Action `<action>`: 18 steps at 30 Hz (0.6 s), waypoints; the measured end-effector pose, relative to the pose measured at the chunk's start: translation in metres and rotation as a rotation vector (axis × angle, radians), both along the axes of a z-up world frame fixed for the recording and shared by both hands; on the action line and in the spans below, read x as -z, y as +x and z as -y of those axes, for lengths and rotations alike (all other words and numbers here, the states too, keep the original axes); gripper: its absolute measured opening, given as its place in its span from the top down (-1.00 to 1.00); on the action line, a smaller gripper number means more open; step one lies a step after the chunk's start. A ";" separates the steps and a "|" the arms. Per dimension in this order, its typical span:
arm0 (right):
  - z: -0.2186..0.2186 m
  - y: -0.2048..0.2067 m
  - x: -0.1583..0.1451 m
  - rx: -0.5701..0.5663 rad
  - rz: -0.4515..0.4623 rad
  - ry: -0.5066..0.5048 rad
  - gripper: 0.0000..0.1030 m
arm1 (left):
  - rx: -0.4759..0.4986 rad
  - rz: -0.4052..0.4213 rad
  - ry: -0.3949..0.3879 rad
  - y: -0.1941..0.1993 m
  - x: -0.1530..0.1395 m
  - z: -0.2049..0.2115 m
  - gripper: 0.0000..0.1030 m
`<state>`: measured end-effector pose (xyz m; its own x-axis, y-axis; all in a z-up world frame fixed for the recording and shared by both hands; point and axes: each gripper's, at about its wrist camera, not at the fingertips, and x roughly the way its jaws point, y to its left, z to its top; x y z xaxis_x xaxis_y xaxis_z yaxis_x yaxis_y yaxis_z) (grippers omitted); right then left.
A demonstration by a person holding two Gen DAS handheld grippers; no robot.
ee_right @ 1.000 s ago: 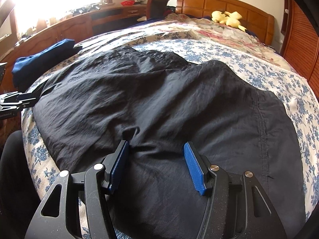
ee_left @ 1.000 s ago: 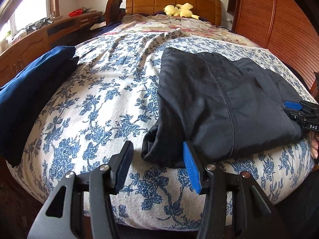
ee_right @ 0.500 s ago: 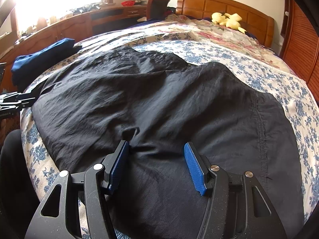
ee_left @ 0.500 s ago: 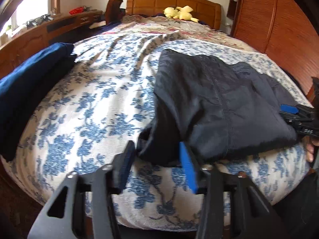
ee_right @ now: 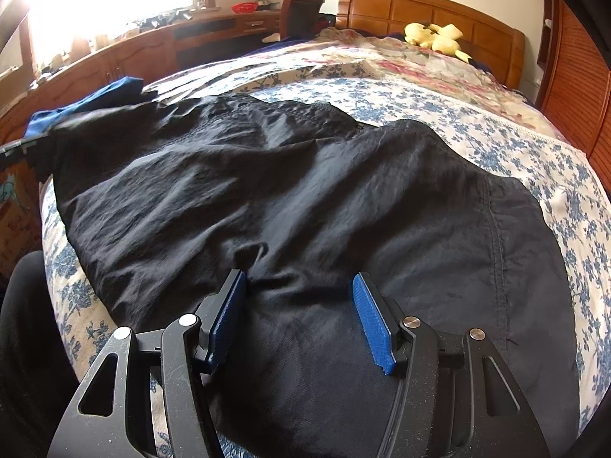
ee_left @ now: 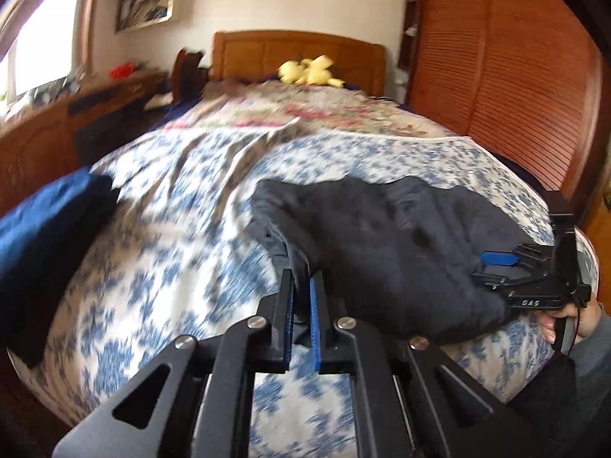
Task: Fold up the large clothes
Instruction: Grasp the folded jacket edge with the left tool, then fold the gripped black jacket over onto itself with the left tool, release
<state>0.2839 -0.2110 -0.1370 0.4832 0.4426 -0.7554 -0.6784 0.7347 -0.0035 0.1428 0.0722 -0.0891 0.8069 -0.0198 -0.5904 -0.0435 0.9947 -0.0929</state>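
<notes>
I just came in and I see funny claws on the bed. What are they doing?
Someone is folding a big black garment on the flowery bedspread. The left gripper is pinched shut on a corner of the cloth and lifts it. The right gripper is open, with cloth between its fingers. A blue garment lies off to the side.

1. The left black two-finger gripper with blue pads (ee_left: 301, 286) was clamped nearly closed on a raised fold of the dark garment (ee_left: 382, 236).
2. The right black gripper with blue pads (ee_right: 299, 286) lay with its jaws spread wide, resting flat on the same cloth.
3. The person's right hand (ee_left: 565, 318) gripped its handle.
</notes>
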 end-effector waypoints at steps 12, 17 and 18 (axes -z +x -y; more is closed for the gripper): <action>0.054 -0.007 -0.017 0.057 0.029 0.037 -0.16 | 0.119 0.079 0.046 0.032 -0.043 0.067 0.95; 0.086 -0.014 -0.018 0.091 0.032 0.047 -0.16 | 0.192 0.097 0.060 0.044 -0.055 0.110 0.97; 0.092 -0.015 -0.019 0.097 0.032 0.050 -0.15 | 0.211 0.101 0.054 0.049 -0.058 0.120 0.97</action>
